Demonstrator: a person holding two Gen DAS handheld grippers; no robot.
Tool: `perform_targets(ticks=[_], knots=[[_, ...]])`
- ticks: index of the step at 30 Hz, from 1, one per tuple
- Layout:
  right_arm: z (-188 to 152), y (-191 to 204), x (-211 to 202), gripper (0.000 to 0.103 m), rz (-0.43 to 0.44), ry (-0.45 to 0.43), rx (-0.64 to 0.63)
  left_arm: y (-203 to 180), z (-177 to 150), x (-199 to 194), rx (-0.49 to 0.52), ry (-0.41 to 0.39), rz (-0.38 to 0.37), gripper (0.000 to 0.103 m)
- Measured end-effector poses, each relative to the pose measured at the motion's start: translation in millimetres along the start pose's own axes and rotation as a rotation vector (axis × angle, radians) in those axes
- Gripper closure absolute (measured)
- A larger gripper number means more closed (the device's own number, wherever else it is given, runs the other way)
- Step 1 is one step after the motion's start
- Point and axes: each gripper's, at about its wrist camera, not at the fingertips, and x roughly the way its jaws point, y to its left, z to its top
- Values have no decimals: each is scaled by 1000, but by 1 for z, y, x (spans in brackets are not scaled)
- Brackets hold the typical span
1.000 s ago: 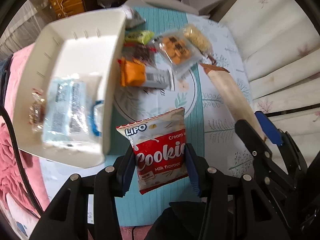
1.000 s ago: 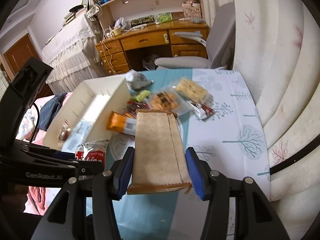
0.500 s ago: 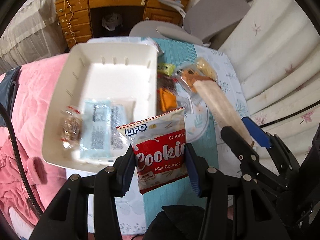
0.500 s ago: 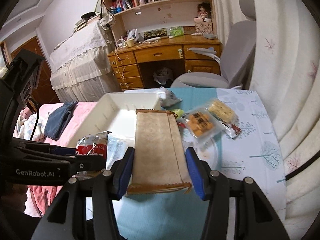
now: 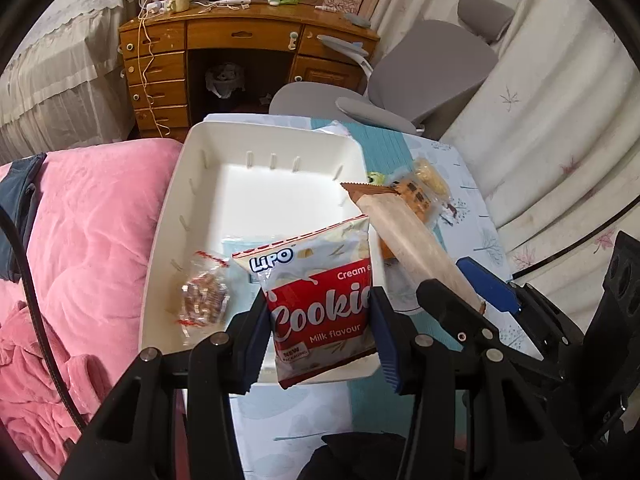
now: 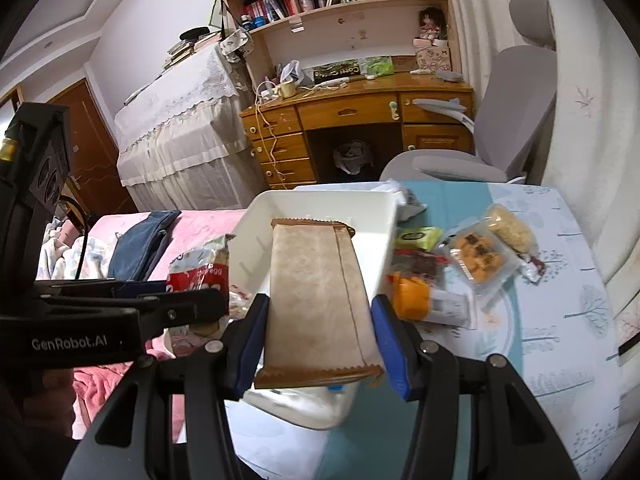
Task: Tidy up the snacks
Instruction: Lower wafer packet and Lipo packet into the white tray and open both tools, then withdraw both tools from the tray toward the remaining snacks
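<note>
Above the white bin (image 5: 188,216), left gripper (image 5: 320,332) clamps the cookie packet (image 5: 320,296), right gripper (image 6: 318,340) clamps the tan packet (image 6: 316,292); loose snacks (image 6: 480,260) just beside on the table (image 6: 560,360).

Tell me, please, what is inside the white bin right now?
In the white bin lies a clear bag of brown sweets and, beside it, a pale blue packet. The cookie bag held in front hides most of that packet and the bin's near corner.

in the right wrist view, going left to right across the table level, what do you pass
red cookie pack → white bin → tan wrapped packet → orange snack → clear pack of orange biscuits
</note>
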Motion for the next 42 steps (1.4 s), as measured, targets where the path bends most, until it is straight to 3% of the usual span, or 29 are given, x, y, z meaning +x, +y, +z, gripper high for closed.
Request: perform_targets(ticks=[7,16,28,42], knots=[[-4,26,17,51,21,17,-7,32,-6,2,-39,12,41,57],[-13,44,42,45,77,142,-34,52,-15,5,-94,78,92,53],[-18,25,28,35,28,162,-8,21,-16,10,-55,92,70,35],[-18,-30,3,33,-31,175,11,-39,-12,29,-62,89,27,27]])
